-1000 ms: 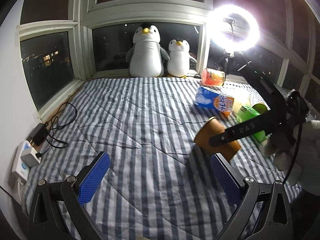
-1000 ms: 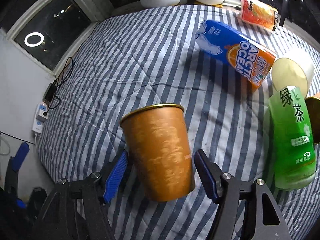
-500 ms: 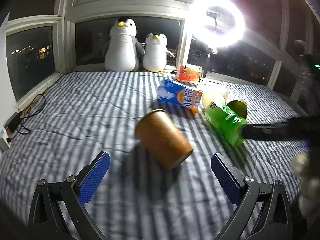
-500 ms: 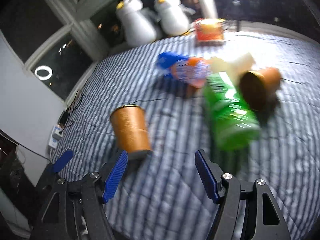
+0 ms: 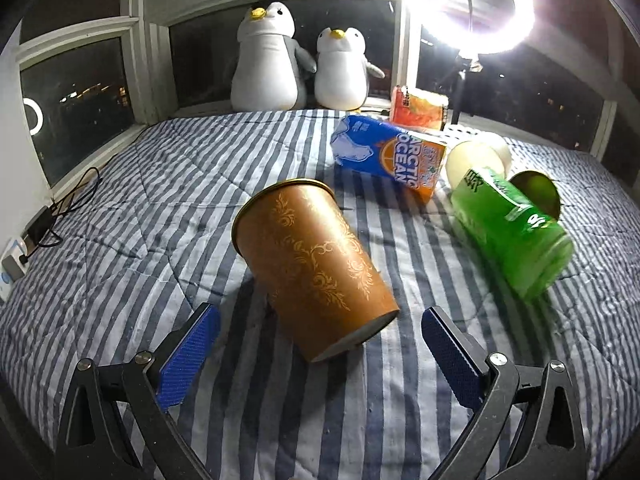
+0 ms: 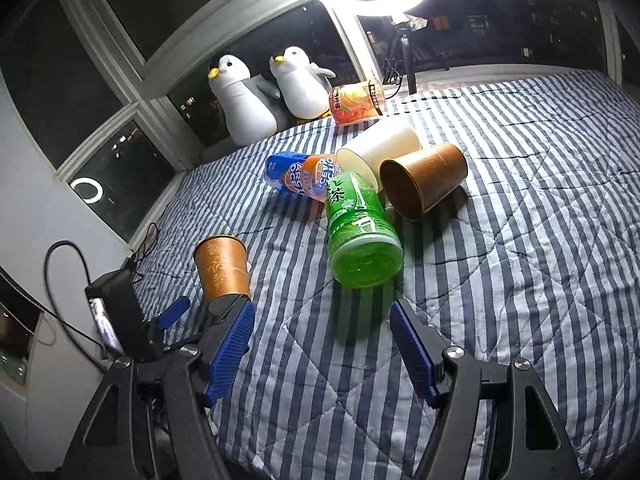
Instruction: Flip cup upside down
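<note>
An orange-brown cup with a gold leaf pattern (image 5: 312, 264) stands on the striped bedspread, tilted, mouth up and away from me in the left wrist view. My left gripper (image 5: 320, 356) is open, its blue pads on either side of the cup's base, not touching it. In the right wrist view the same cup (image 6: 222, 270) stands at the left, with the left gripper's blue pad (image 6: 173, 312) beside it. My right gripper (image 6: 322, 354) is open and empty, drawn back from the cup.
A green tea bottle (image 6: 358, 232), a second brown cup on its side (image 6: 424, 180), a white cup (image 6: 380, 148), a blue-orange drink carton (image 6: 300, 174) and an orange can (image 6: 356, 104) lie mid-bed. Two plush penguins (image 5: 296, 64) and a ring light (image 5: 470, 4) stand at the window.
My right gripper let go of the cup and pulled back to the right. The cup now rests on the bed. My left gripper moved in until its pads flank the cup.
</note>
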